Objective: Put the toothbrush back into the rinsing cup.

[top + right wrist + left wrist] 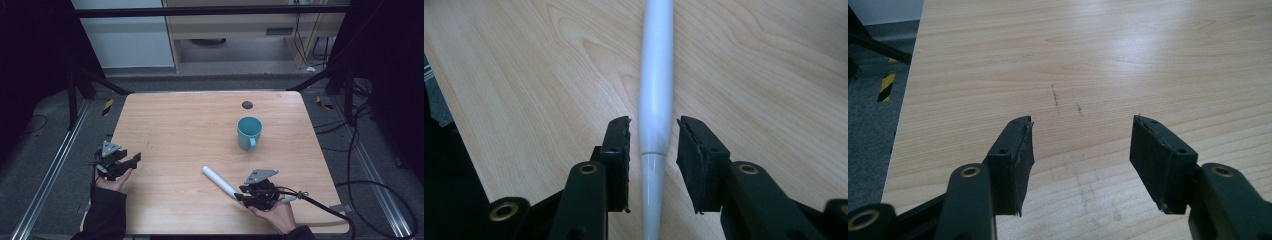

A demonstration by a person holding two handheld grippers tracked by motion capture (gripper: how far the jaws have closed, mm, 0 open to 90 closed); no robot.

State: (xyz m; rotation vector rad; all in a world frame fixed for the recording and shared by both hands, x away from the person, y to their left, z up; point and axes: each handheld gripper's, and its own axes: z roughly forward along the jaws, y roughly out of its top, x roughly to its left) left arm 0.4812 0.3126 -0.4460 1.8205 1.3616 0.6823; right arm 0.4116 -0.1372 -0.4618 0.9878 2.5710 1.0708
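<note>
Worktop [170,125] carries two things. Mug [249,132] stands upright on the right half, toward the far edge, handle turned to the near side. Small round cap [247,105] sits set into the worktop just behind the mug. Tube [219,181] lies flat in front of the mug, near the front edge, running diagonally from far-left to near-right. Right claw [242,196] sits at the tube's near-right end, its jaws standing either side of the tube with a slim gap on each side. Left claw [133,161] is at the worktop's left edge, well apart from tube and mug, bare worktop between its jaws
</note>
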